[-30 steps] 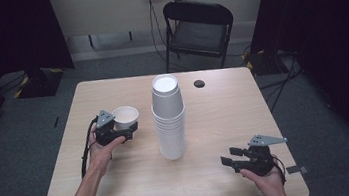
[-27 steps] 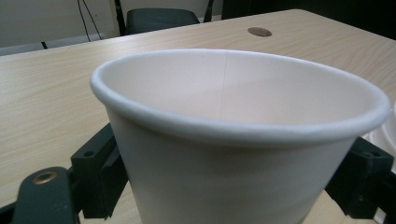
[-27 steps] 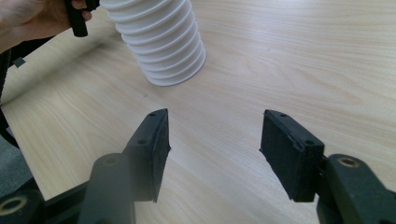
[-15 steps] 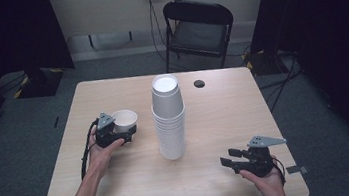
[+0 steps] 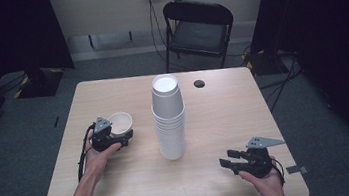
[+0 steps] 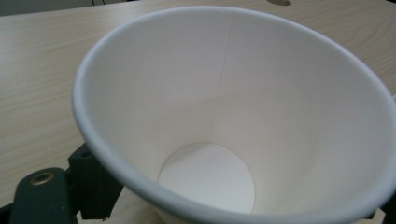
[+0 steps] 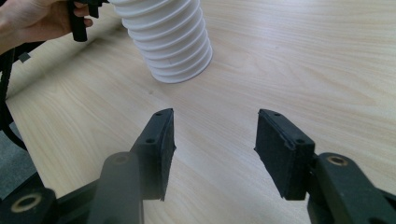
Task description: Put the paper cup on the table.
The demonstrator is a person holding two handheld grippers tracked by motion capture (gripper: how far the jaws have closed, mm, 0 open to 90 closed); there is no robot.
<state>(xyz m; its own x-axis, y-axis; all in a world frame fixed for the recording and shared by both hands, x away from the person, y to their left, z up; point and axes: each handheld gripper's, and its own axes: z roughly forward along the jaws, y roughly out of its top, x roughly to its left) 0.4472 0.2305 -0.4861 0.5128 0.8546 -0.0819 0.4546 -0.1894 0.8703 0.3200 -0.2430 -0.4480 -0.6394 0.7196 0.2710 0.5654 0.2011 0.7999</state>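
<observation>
On the left of the desk [image 5: 122,185], the left hand-held gripper [image 5: 117,137] pinches a single white paper cup [image 5: 120,122], mouth up, its rim wide before that gripper's own camera. Just right of it, mid-desk, stands the tall stack of white cups [image 5: 169,117], apart from both. At the near right the right hand-held gripper [image 5: 226,162] has its jaws spread with nothing between them; they have just been closing a little.

The table [image 5: 122,185] is seen from high above its near edge, facing forward and down. The left gripper view is pressed close into a paper cup [image 6: 233,116]; the cup stack [image 7: 168,42] is shared by the low right gripper view and the high view
</observation>
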